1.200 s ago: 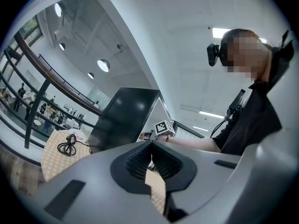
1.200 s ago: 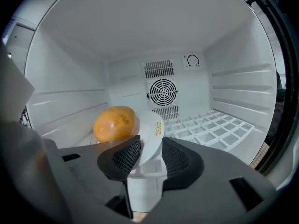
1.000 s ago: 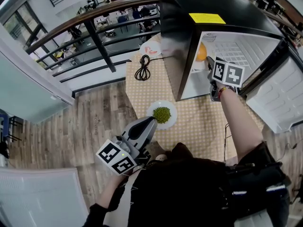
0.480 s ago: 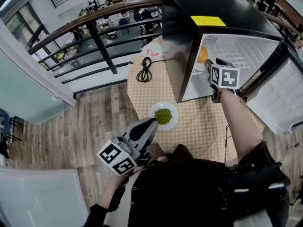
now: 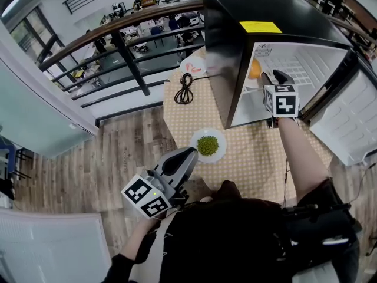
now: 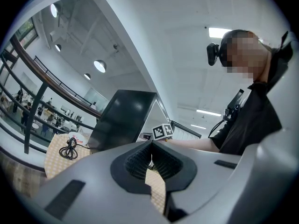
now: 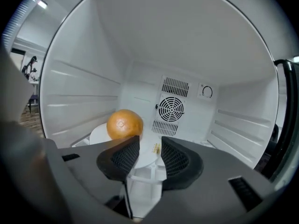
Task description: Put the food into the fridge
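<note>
A black mini fridge (image 5: 265, 5) stands open on the table. Inside it an orange (image 5: 254, 68) rests on a white plate (image 7: 105, 134); the right gripper view shows the orange (image 7: 124, 124) just left of the jaws. My right gripper (image 5: 272, 75) reaches into the fridge mouth, and its jaws (image 7: 150, 146) stand a little apart with nothing between the pads. A white plate of green peas (image 5: 207, 145) sits on the table in front of the fridge. My left gripper (image 5: 189, 153) hovers just short of that plate, shut and empty (image 6: 150, 143).
The fridge door (image 5: 347, 122) hangs open to the right. A coiled black cable (image 5: 187, 90) and another small white plate (image 5: 194, 65) lie at the far end of the dotted tablecloth (image 5: 253, 158). A railing (image 5: 118, 28) runs behind the table, with wooden floor on the left.
My right gripper has shifted slightly at the fridge mouth and its marker cube has turned. The left gripper, the orange and the pea plate have stayed where they were.
</note>
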The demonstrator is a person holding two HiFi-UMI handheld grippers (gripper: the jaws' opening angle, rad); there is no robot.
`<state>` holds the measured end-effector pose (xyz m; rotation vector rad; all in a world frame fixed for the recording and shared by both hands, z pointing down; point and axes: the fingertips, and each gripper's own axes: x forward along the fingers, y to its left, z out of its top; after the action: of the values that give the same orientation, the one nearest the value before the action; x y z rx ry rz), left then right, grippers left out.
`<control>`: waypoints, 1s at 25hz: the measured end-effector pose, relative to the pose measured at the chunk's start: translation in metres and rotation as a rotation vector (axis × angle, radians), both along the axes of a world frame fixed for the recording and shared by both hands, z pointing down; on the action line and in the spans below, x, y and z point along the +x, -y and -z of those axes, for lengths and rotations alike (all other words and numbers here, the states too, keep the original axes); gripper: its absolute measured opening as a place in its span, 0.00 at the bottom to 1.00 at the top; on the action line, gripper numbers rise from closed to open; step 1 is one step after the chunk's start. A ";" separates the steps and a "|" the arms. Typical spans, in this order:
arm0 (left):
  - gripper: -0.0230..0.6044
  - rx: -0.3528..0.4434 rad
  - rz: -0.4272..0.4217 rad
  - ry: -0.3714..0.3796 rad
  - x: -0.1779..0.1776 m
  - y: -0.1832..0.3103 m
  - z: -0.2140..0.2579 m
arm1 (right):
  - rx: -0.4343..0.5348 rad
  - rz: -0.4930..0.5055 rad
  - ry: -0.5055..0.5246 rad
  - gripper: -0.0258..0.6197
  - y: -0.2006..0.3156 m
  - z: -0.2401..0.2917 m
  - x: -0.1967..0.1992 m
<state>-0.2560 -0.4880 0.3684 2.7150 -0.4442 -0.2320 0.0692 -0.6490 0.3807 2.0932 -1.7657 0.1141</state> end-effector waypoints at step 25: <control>0.06 0.091 -0.100 -0.054 0.060 -0.034 0.037 | 0.288 -0.040 0.174 0.07 -0.245 0.068 0.000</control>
<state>-0.1960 -0.4541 0.3315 2.8025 -0.2886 -0.3047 0.0690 -0.4045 0.3125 2.3854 -1.9390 0.0567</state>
